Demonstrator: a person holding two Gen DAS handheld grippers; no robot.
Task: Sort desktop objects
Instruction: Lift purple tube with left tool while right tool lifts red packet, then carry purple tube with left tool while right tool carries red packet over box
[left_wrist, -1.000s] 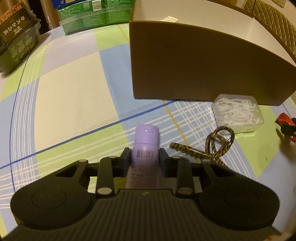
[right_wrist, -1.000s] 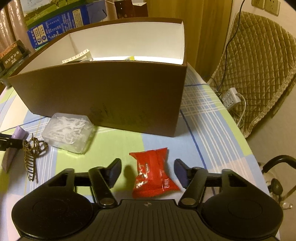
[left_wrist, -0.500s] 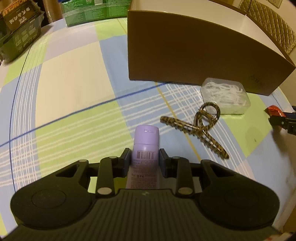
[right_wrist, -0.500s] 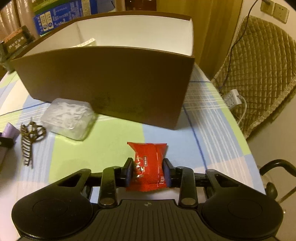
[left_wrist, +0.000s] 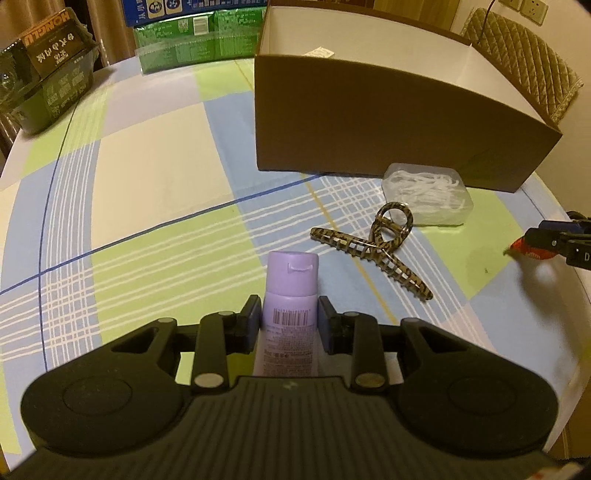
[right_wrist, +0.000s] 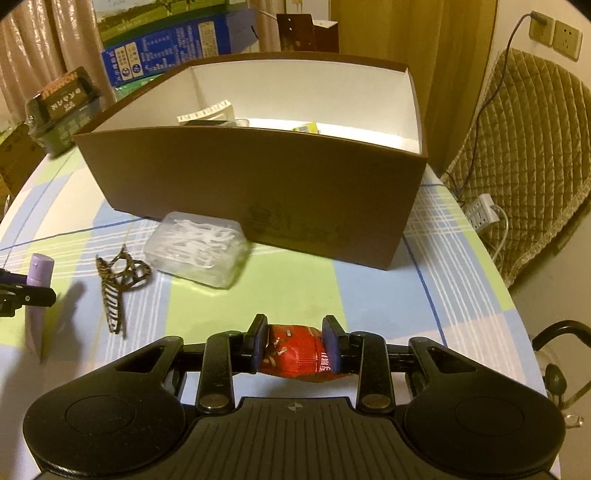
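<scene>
My left gripper (left_wrist: 289, 317) pinches a smooth lilac tube (left_wrist: 291, 295) at lower centre — my right gripper (right_wrist: 297, 341) squeezes a crinkly red packet (right_wrist: 297, 356). A mottled hair claw (left_wrist: 373, 245) lies mid-right, before the brown cardboard box (left_wrist: 369, 122).

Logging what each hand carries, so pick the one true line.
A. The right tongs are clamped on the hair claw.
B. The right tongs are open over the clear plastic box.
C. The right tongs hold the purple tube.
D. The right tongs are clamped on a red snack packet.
D: the right tongs are shut on the red snack packet, while the purple tube sits in the left tongs.
</scene>
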